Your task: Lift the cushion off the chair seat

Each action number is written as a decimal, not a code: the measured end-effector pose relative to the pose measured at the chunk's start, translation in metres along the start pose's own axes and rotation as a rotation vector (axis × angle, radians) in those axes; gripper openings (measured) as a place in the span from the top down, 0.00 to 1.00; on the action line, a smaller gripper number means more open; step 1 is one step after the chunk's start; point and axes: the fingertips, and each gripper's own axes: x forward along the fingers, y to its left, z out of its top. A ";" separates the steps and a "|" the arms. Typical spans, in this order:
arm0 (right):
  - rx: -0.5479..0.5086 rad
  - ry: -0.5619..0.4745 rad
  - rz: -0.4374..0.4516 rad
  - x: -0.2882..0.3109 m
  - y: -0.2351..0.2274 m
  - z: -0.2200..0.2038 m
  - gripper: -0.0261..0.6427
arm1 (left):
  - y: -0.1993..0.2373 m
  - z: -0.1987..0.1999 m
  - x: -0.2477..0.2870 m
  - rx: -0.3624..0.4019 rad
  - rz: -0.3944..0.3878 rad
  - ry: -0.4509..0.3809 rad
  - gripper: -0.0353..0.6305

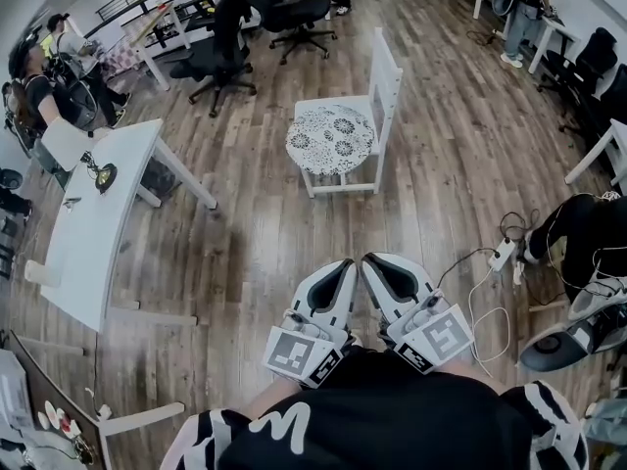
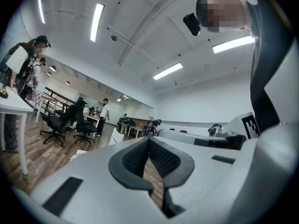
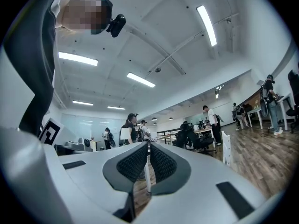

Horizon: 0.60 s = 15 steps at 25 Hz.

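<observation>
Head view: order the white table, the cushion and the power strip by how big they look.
1. white table, largest
2. cushion
3. power strip, plainly smallest
The gaps are wide enough that nearness to the camera doesn't put the order in doubt.

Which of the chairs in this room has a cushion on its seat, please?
The white wooden chair in mid-floor: a round patterned cushion lies on its seat. The black office chairs beyond it show none.

Patterned cloth cushion; white painted wood chair; wood-plank floor, slight sheen.
</observation>
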 end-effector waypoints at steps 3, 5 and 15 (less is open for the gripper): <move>0.003 0.009 -0.004 0.005 -0.001 -0.003 0.92 | 0.007 0.001 0.001 -0.013 0.000 -0.003 0.94; 0.010 0.008 -0.011 0.007 -0.002 -0.001 0.92 | 0.010 0.000 0.001 -0.022 0.004 -0.002 0.94; 0.021 0.019 0.025 0.030 -0.011 -0.005 0.92 | 0.034 0.002 0.009 -0.033 0.045 -0.011 0.94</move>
